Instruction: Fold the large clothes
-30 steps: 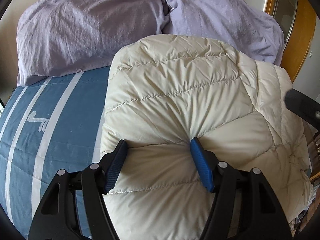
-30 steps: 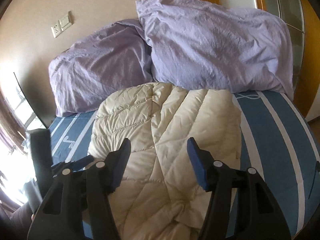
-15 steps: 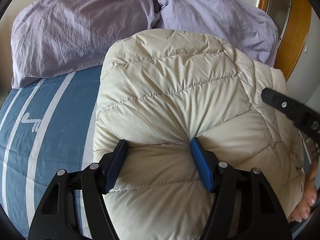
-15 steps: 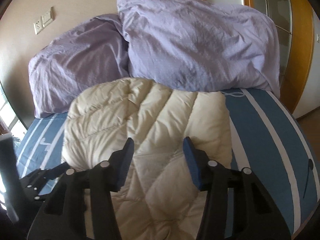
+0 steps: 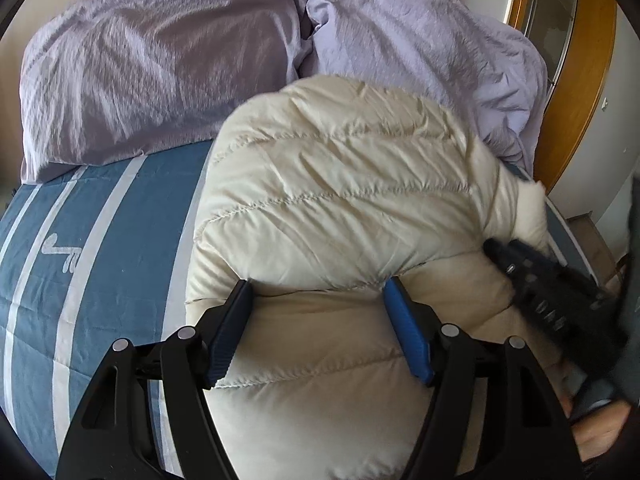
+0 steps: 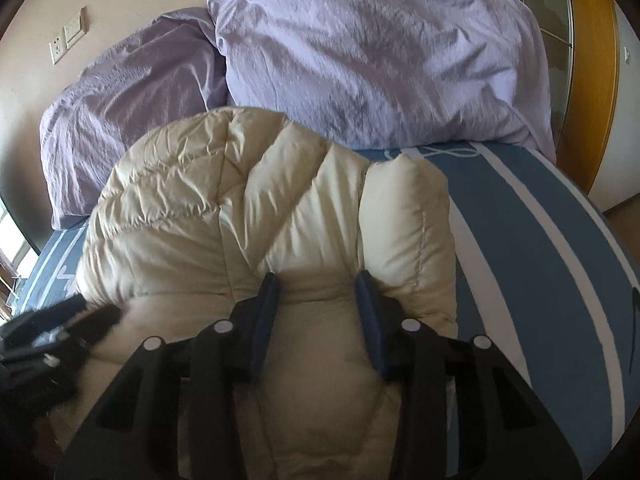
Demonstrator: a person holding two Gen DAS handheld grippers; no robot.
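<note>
A cream quilted down jacket [image 5: 340,200] lies on the blue striped bed; it also shows in the right wrist view [image 6: 224,208]. My left gripper [image 5: 318,286] has its jaws wide apart, pressed down into the jacket's left part with puffy fabric bulging between the fingers. My right gripper [image 6: 318,280] is pushed into the jacket's right part, its jaws partly closed around a bulge of fabric. The right gripper also shows blurred at the right of the left wrist view [image 5: 552,292]; the left gripper shows at the lower left of the right wrist view [image 6: 52,332].
Two lilac pillows [image 5: 160,64] [image 6: 376,48] lie against the wall behind the jacket. The blue bedspread with white stripes [image 5: 80,240] [image 6: 540,232] extends either side. A wooden door frame [image 5: 588,80] stands at the right. A wall socket [image 6: 66,40] is at the left.
My right gripper has come down from above the jacket into its right part and its jaws have narrowed around the fabric. The jacket's far edge has bunched up. My left gripper stays pressed in.
</note>
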